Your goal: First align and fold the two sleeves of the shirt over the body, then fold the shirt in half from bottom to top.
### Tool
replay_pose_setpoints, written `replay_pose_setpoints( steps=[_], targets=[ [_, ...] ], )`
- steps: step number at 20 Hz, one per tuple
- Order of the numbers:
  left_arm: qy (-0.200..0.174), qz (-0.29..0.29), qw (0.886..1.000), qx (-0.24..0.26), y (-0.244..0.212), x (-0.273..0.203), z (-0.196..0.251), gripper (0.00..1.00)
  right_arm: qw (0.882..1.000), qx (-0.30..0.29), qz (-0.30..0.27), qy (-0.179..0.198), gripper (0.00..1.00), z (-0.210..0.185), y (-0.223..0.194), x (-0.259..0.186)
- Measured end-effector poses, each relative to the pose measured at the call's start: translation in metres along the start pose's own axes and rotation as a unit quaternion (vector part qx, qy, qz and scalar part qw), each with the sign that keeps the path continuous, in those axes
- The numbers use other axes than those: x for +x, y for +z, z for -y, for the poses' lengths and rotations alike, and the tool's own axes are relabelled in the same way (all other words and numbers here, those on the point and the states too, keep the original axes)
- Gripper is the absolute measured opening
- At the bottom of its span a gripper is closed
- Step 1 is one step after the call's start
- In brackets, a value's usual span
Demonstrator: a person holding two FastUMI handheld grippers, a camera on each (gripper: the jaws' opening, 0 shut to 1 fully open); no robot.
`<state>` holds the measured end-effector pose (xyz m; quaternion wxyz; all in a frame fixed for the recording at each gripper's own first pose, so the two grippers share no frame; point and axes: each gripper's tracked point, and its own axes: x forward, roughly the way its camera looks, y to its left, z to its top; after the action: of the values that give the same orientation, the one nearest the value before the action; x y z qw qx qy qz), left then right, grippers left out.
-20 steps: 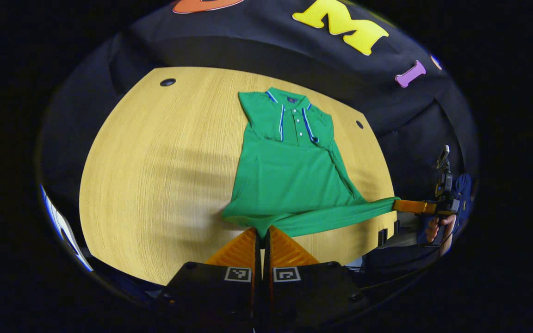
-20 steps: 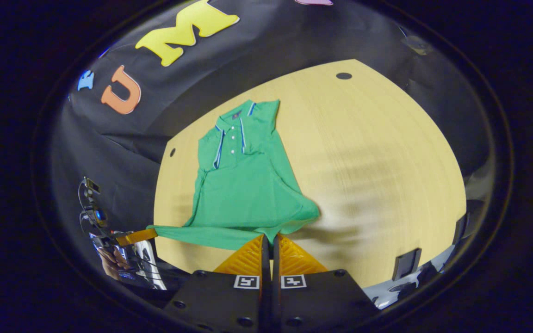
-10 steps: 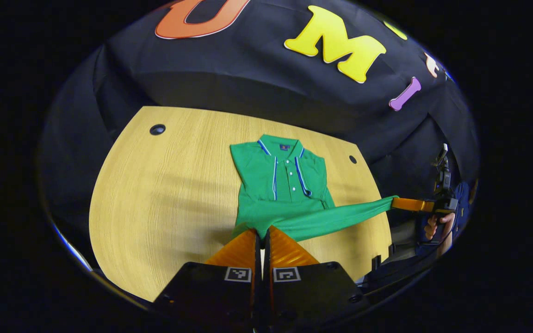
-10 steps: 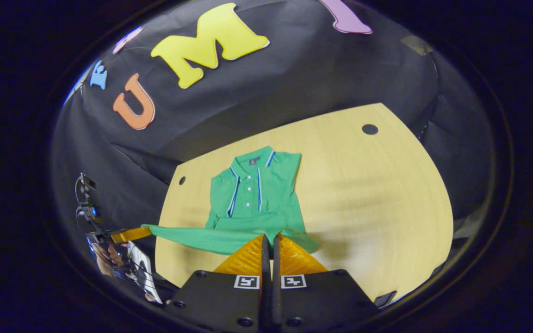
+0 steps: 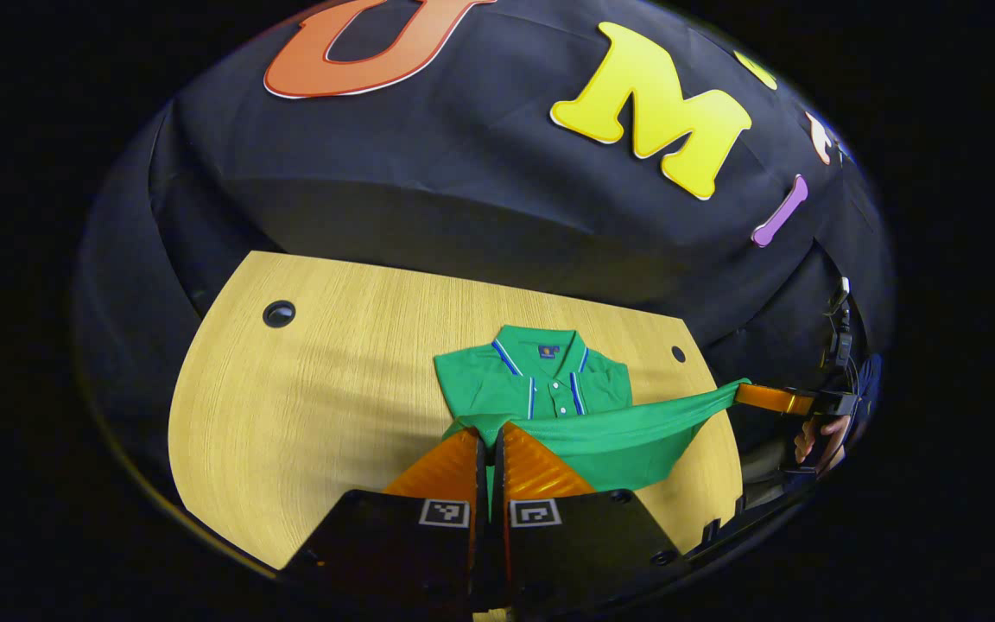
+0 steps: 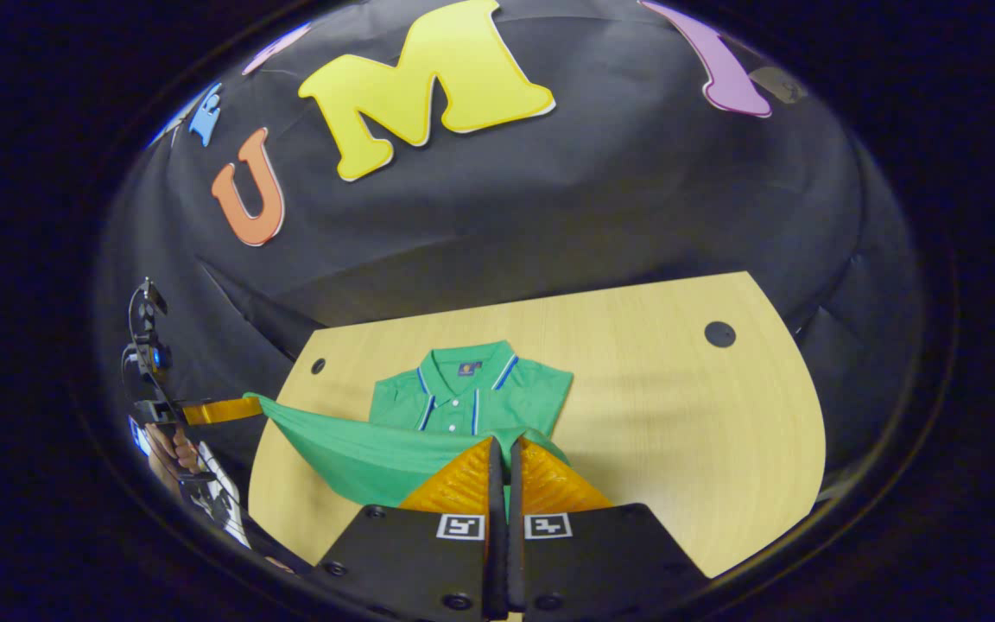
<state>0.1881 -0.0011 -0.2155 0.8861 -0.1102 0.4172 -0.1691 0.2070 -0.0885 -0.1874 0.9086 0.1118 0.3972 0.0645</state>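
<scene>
Both tongs, left and right, are clamped on the green polo shirt's bottom hem, stretched taut above the worktop at lower centre, apparently so it folds evenly toward the collar.

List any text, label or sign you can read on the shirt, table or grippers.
Green polo shirt: small dark patch inside the collar, too small to read.
Left gripper: two square black-and-white coded markers, no words.
Right gripper: two similar markers, no words.
Wooden table: no text.
</scene>
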Motion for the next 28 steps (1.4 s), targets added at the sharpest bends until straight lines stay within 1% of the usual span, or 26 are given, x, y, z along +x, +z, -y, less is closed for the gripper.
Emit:
replay_pose_setpoints(
  steps=[2,5,9,14,17,20,21,23,25,26,27,28],
  targets=[
    [0.003,0.009,1.000,0.002,0.009,0.025,-0.007,0.04,1.000,-0.003,0.011,-0.001,0.02,0.003,0.016,0.026],
    [0.000,0.040,0.999,0.005,0.031,0.063,-0.015,0.04,1.000,-0.003,0.022,-0.002,0.02,0.014,0.032,0.069],
    [-0.007,0.038,0.999,0.007,0.029,0.121,-0.026,0.04,1.000,0.010,0.028,0.002,0.02,0.028,0.037,0.127],
    [-0.001,0.068,0.998,0.016,0.036,0.183,-0.046,0.03,0.999,0.009,0.043,-0.006,0.02,0.051,0.040,0.188],
    [0.011,0.083,0.996,0.009,0.037,0.211,-0.059,0.04,0.998,0.006,0.061,-0.007,0.02,0.059,0.045,0.217],
    [0.042,0.070,0.997,0.014,0.024,0.230,-0.079,0.06,0.998,-0.013,0.059,-0.016,0.02,0.062,0.036,0.240],
    [0.047,0.064,0.997,0.012,0.018,0.235,-0.084,0.07,0.998,-0.019,0.061,-0.020,0.02,0.062,0.036,0.243],
    [0.046,0.062,0.997,0.003,0.016,0.240,-0.086,0.08,0.997,-0.033,0.060,-0.032,0.02,0.065,0.033,0.248],
    [0.045,0.071,0.996,-0.001,0.019,0.239,-0.084,0.10,0.997,-0.036,0.055,-0.036,0.07,0.065,0.031,0.253],
    [0.050,0.078,0.996,0.002,0.023,0.236,-0.084,0.22,0.997,-0.034,0.058,-0.038,0.07,0.064,0.032,0.251],
    [0.054,0.081,0.995,0.005,0.025,0.234,-0.084,0.24,0.997,-0.032,0.058,-0.039,0.19,0.065,0.031,0.251],
    [0.057,0.082,0.995,0.008,0.027,0.231,-0.084,0.54,0.997,-0.032,0.058,-0.042,0.27,0.067,0.033,0.247]
  ],
)
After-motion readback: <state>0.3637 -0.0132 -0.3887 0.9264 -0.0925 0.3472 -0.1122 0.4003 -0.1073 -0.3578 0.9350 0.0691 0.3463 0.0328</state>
